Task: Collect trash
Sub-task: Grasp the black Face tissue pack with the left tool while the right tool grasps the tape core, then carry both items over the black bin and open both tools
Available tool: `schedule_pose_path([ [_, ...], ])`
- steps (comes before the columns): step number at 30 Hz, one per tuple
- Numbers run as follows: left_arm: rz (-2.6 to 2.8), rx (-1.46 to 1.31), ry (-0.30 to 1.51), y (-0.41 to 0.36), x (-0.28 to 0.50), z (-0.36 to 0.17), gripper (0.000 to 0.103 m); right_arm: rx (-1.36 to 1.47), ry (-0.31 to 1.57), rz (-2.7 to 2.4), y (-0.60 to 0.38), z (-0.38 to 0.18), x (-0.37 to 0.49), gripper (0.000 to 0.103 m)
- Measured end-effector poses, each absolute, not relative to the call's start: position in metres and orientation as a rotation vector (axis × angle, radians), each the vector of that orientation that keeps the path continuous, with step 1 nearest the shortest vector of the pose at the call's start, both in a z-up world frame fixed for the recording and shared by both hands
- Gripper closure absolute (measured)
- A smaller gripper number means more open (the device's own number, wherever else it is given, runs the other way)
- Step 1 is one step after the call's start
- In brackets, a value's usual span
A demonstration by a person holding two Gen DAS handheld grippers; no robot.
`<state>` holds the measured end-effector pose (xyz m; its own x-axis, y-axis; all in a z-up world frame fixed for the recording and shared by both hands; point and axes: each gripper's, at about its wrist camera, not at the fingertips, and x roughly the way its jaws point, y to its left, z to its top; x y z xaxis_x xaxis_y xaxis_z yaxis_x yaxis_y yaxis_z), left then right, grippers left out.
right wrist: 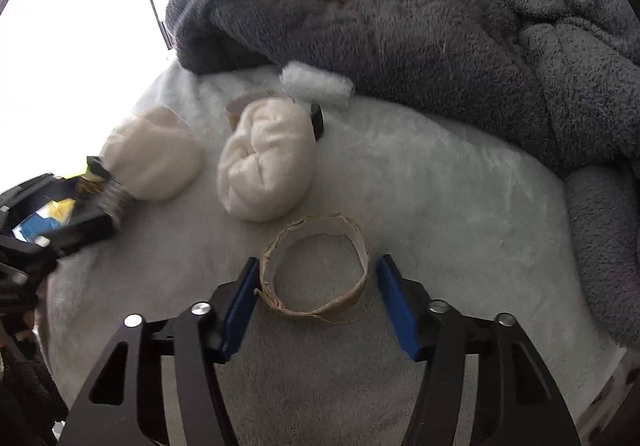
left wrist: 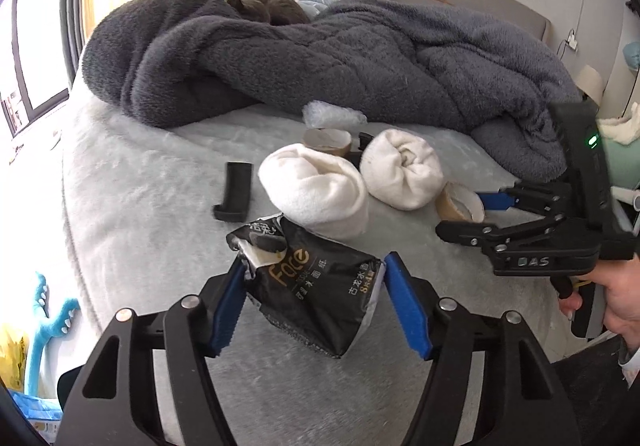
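In the left wrist view, the left gripper (left wrist: 316, 306) has its two blue pads pressed on the sides of a black tissue pack (left wrist: 310, 286), so it is holding the pack just above the pale bed cover (left wrist: 140, 206). The pack is crumpled and has gold letters on it. Behind it sit two rolled white socks (left wrist: 320, 190), side by side and nearly touching. A small black clip (left wrist: 235, 192) lies to the left of them. A brown cardboard ring (left wrist: 460, 204) lies at the right, and the right gripper (left wrist: 472, 214), held by a hand (left wrist: 616, 306), has its tips around that ring. A second cardboard ring (left wrist: 328, 140) and a bit of bubble wrap (left wrist: 332, 114) lie farther back, near the big gray blanket (left wrist: 320, 58). In the right wrist view, the right gripper (right wrist: 316, 286) sits over the flat cardboard ring (right wrist: 316, 266) on the bed cover (right wrist: 440, 186). The left pad touches the ring's edge, but the right pad stands just beside it with a small gap, so the ring is between the pads and not yet squeezed. The socks (right wrist: 266, 162) lie just behind the ring, and the left gripper (right wrist: 60, 214) is at the left edge with the pack.
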<state>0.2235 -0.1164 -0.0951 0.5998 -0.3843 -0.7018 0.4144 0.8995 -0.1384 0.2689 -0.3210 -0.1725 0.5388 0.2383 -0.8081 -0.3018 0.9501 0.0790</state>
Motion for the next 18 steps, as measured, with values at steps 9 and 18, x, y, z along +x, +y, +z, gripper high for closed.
schedule_pose_path([
  [9, -0.472, -0.034, 0.719, -0.085, 0.214, -0.070, 0.034, -0.080, 0.926, 0.272, -0.315, -0.162, 0.277, 0.056],
  [18, -0.466, -0.095, 0.680, -0.050, 0.204, -0.056, 0.035, -0.102, 0.851, 0.232, -0.302, -0.129, 0.275, 0.056],
])
